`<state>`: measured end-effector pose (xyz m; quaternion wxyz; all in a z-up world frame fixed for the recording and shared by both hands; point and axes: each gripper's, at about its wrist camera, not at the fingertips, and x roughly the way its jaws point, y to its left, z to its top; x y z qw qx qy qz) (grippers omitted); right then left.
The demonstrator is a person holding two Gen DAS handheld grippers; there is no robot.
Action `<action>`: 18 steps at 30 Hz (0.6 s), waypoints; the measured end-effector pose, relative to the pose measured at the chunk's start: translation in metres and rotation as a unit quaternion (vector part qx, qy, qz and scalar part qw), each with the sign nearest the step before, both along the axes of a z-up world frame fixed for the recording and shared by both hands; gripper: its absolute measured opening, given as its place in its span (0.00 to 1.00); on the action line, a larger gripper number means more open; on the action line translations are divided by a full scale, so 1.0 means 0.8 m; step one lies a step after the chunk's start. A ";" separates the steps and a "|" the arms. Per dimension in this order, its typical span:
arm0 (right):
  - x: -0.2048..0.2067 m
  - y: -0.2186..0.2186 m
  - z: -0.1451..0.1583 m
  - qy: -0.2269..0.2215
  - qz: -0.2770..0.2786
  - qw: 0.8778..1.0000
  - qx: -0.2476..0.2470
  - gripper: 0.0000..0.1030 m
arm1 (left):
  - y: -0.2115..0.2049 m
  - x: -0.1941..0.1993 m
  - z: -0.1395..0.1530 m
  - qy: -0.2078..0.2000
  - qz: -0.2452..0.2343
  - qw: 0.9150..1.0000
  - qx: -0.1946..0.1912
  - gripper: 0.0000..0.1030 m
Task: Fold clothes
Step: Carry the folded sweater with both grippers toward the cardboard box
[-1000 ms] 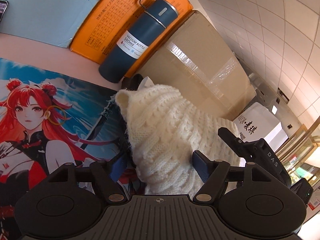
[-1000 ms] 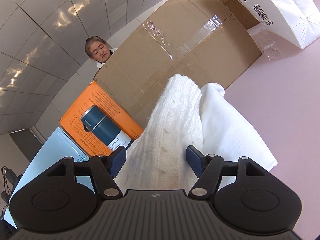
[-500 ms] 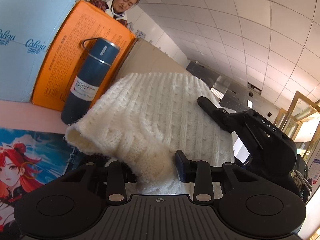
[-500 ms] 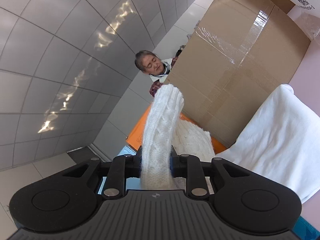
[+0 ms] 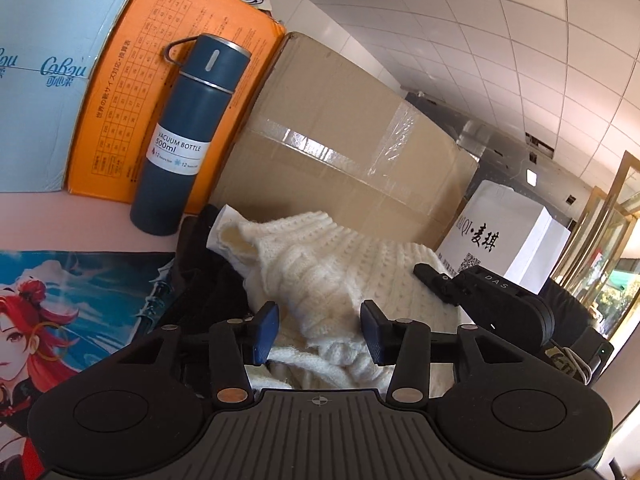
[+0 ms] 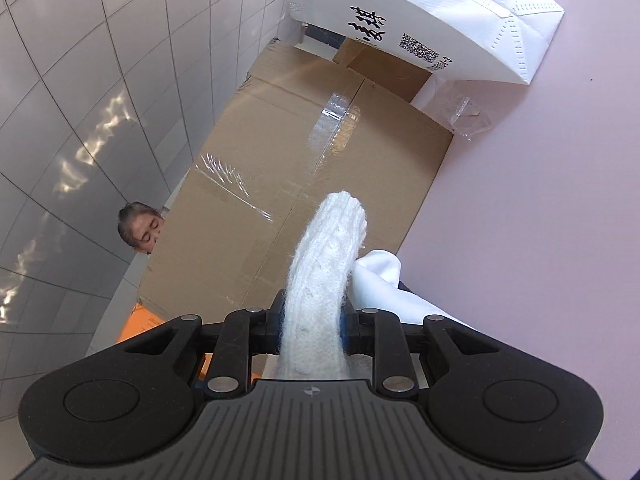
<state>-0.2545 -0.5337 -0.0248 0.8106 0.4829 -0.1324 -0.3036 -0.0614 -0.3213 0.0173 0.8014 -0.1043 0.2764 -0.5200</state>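
A cream cable-knit sweater [image 5: 340, 264] lies bunched on the table in the left wrist view, on top of a dark garment [image 5: 208, 280]. My left gripper [image 5: 320, 334] is open, its blue pads either side of a knit fold without pinching it. My right gripper [image 6: 310, 332] is shut on a thick fold of the same sweater [image 6: 328, 264], which stands up between the jaws. A smooth white cloth [image 6: 384, 280] lies just right of it. The right gripper body [image 5: 492, 304] shows at the sweater's right edge.
A blue vacuum bottle [image 5: 188, 140] stands behind the sweater, against an orange box [image 5: 132, 92] and a taped cardboard box [image 5: 344, 148]. A white paper bag [image 6: 424, 20] stands at the right. An anime poster mat [image 5: 68, 312] covers the pink table [image 6: 540, 220] at left. A person [image 6: 138, 232] stands behind the boxes.
My left gripper has opened and let the sweater drop back onto the table, then lowered. My right gripper stays shut on its fold and has swung toward the table.
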 end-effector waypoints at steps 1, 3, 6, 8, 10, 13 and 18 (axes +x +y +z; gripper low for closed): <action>-0.001 0.007 0.002 0.016 -0.010 1.000 -0.008 0.37 | 0.005 0.000 0.002 -0.005 0.002 1.000 0.005 0.46; -0.002 0.021 0.009 0.047 -0.028 0.998 -0.025 0.57 | 0.019 -0.002 0.006 -0.017 0.012 1.000 0.010 0.58; -0.008 0.055 0.025 0.085 -0.060 0.992 -0.066 0.70 | 0.044 -0.002 0.011 -0.030 0.027 0.999 0.011 0.65; -0.011 0.085 0.042 0.109 -0.086 0.983 -0.117 0.83 | 0.061 0.000 0.013 -0.033 0.037 0.999 0.011 0.71; -0.014 0.124 0.053 0.132 -0.108 0.970 -0.175 0.91 | 0.081 -0.003 0.016 -0.041 0.045 0.998 0.011 0.77; -0.015 0.178 0.062 0.155 -0.111 0.952 -0.239 1.00 | 0.109 -0.006 0.018 -0.048 0.047 0.998 0.009 0.86; -0.003 0.243 0.054 0.205 -0.082 0.943 -0.248 1.00 | 0.151 -0.012 0.017 -0.099 0.067 0.993 0.015 0.94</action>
